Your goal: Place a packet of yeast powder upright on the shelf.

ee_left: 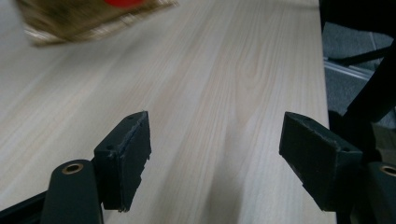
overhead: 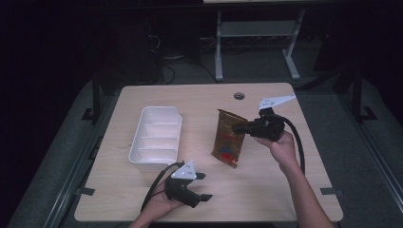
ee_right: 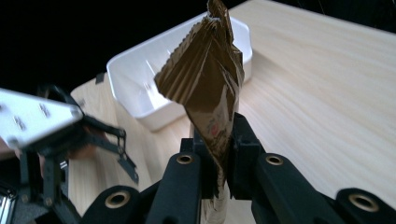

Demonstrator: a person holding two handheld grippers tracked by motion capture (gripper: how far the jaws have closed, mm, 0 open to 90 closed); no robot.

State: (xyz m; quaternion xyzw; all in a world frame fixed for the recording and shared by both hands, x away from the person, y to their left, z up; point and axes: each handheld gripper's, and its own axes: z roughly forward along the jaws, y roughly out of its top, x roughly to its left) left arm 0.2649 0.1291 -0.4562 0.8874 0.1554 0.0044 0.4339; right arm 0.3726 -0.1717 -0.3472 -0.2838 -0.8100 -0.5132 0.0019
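Observation:
A brown snack packet (overhead: pixel 228 137) with red print hangs above the middle of the table, and my right gripper (overhead: pixel 240 128) is shut on its right edge. In the right gripper view the crinkled packet (ee_right: pixel 205 79) rises from between the closed jaws of the right gripper (ee_right: pixel 218 154). My left gripper (overhead: pixel 203 186) stands open low over the front of the table, jaws pointing right with nothing between them. The left gripper view has the left gripper (ee_left: pixel 215 158) wide apart over bare wood, with the packet's bottom edge (ee_left: pixel 88 18) at the top left.
A white divided tray (overhead: pixel 157 137) sits left of centre on the wooden table (overhead: pixel 266 190); the tray (ee_right: pixel 140 88) lies behind the packet in the right gripper view. A cable hole (overhead: pixel 239 96) marks the far edge. Dark floor surrounds the table.

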